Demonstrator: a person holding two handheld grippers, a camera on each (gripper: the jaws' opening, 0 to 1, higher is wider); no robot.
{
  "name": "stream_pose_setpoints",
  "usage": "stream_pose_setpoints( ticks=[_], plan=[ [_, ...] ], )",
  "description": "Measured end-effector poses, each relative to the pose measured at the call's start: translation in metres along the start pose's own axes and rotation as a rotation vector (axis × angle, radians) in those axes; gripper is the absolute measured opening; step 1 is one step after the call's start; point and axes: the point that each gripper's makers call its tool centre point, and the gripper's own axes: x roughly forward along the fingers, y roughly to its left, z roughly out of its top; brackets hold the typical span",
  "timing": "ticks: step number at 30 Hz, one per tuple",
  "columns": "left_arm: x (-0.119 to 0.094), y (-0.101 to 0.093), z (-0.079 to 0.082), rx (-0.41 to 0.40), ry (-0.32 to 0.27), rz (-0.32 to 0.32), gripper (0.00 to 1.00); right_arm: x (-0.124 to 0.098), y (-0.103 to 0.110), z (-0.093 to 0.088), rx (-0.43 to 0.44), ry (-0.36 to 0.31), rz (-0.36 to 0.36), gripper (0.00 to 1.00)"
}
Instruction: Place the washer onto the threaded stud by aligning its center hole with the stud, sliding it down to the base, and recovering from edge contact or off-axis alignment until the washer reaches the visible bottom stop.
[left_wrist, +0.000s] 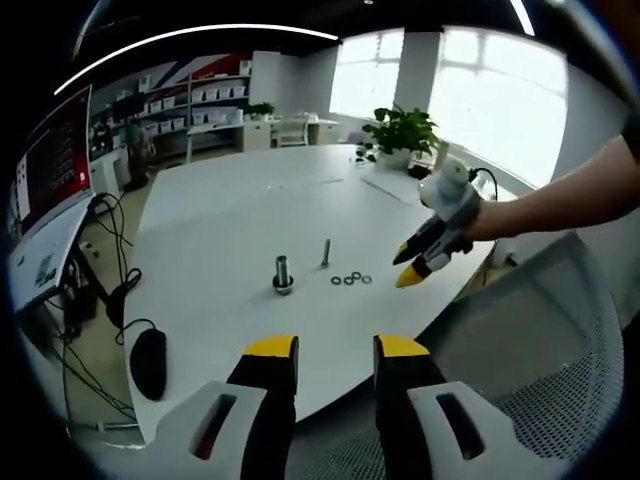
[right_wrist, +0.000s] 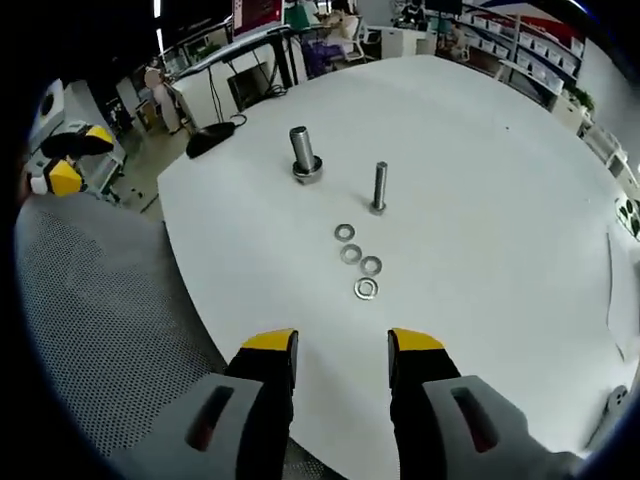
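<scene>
Washers (right_wrist: 358, 260) lie flat by stud (right_wrist: 379, 187); both tools wide, empty. Thin, probably: right tool (right_wrist: 342, 345) may slip at pickup.

Four flat washers (right_wrist: 356, 260) beside upright threaded stud (right_wrist: 379, 188)

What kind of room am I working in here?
Probably an office or lab workspace: a large white table, storage shelves along the back wall, a potted plant by bright windows, and a mesh office chair beside the table.
</scene>
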Motion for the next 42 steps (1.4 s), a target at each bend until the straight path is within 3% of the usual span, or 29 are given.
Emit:
stream_pose_setpoints(
  ticks=[8, 11, 19, 24, 27, 29, 32, 34, 36, 42],
  plan=[
    [-0.001, -0.001, 0.004, -0.014, -0.019, 0.002, 0.28, 0.016, -0.019, 0.016, 0.088, -0.041, -0.041, 0.37],
    [-0.001, 0.001, 0.004, -0.02, -0.025, 0.011, 0.27, 0.018, -0.02, 0.011, 0.103, -0.028, -0.041, 0.37],
    [-0.001, 0.003, 0.005, -0.029, -0.032, 0.014, 0.26, 0.033, -0.02, 0.008, 0.017, 0.026, -0.02, 0.28],
    [0.0, 0.003, 0.002, -0.023, -0.015, 0.016, 0.26, 0.039, -0.009, 0.011, 0.0, 0.069, -0.009, 0.28],
    [-0.001, 0.004, 0.003, -0.027, -0.018, 0.02, 0.26, 0.047, -0.015, 0.011, -0.015, 0.07, -0.008, 0.27],
    [-0.002, 0.004, 0.004, -0.031, -0.022, 0.021, 0.26, 0.049, -0.014, 0.013, -0.073, 0.092, -0.003, 0.26],
    [-0.001, 0.003, 0.003, -0.026, -0.014, 0.02, 0.26, 0.046, -0.012, 0.012, -0.228, 0.136, -0.005, 0.24],
    [-0.001, 0.004, 0.004, -0.027, -0.015, 0.022, 0.26, 0.038, 0.0, 0.008, -0.229, 0.151, 0.012, 0.23],
    [-0.002, 0.004, 0.004, -0.033, -0.022, 0.026, 0.26, 0.048, -0.012, 0.012, -0.231, 0.165, 0.022, 0.23],
    [-0.001, 0.004, 0.004, -0.035, -0.024, 0.026, 0.26, 0.046, -0.006, 0.013, -0.323, 0.236, 0.05, 0.21]
  ],
)
